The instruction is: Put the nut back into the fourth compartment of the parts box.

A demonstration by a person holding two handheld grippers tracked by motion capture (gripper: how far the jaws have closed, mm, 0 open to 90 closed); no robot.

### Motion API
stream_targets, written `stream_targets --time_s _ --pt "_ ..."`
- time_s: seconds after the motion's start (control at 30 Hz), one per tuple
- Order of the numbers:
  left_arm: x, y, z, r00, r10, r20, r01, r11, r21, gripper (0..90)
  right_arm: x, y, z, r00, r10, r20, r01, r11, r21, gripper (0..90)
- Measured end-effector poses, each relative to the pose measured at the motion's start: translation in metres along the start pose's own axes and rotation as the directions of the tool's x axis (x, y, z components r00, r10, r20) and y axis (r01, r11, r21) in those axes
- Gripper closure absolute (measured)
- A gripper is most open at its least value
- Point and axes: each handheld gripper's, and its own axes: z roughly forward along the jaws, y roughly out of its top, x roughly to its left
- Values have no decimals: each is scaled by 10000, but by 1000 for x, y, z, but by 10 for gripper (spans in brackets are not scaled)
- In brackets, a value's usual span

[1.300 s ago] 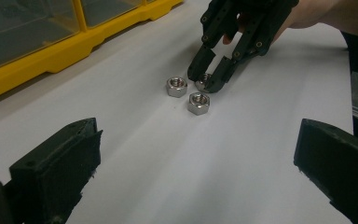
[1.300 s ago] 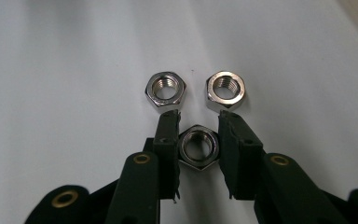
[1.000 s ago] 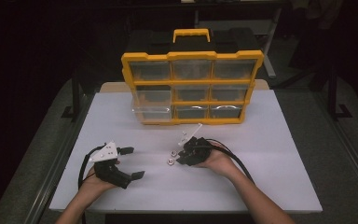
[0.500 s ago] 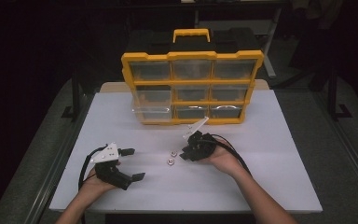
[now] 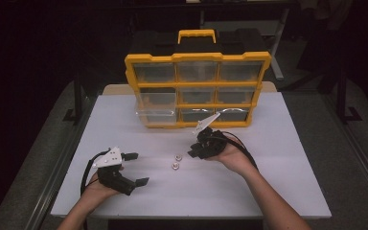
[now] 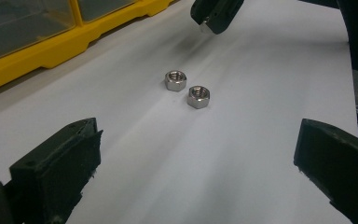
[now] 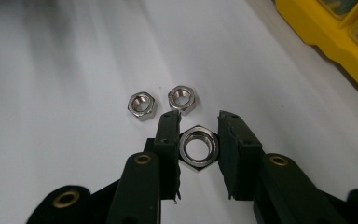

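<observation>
Fingers (image 7: 168,140) pinch hex nut (image 7: 198,148) | from above probably hidden

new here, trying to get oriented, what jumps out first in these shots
The yellow organizer with clear drawers stands at the far side of the white table. Next, two steel nuts lie side by side on the table between the grippers. The right gripper is shut on a third nut, and the left gripper rests wide open near the table's left front.
</observation>
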Motion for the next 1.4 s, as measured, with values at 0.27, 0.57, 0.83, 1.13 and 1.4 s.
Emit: stream_targets --time_s 0.27,0.57,0.83,1.13,1.4 --pt "0 0 -1 10000 24 -15 -24 10000 -22 7 -1 14 -11 9999 -145 82 146 9998 -134 688" --pt "0 1 -3 10000 60 -29 -60 10000 -2 6 -1 29 -24 9999 -94 107 96 9997 -219 688" --pt "1 1 -5 10000 67 23 -67 9999 -93 7 -3 42 -35 9998 -97 163 104 9989 -454 688" --pt "0 1 -4 10000 63 60 -62 9998 -187 11 -6 54 -48 9999 9 173 3 9974 -725 688" --pt "0 1 -4 9999 110 -89 -111 9999 -78 11 -9 68 -60 9995 -17 308 42 9967 -806 688"
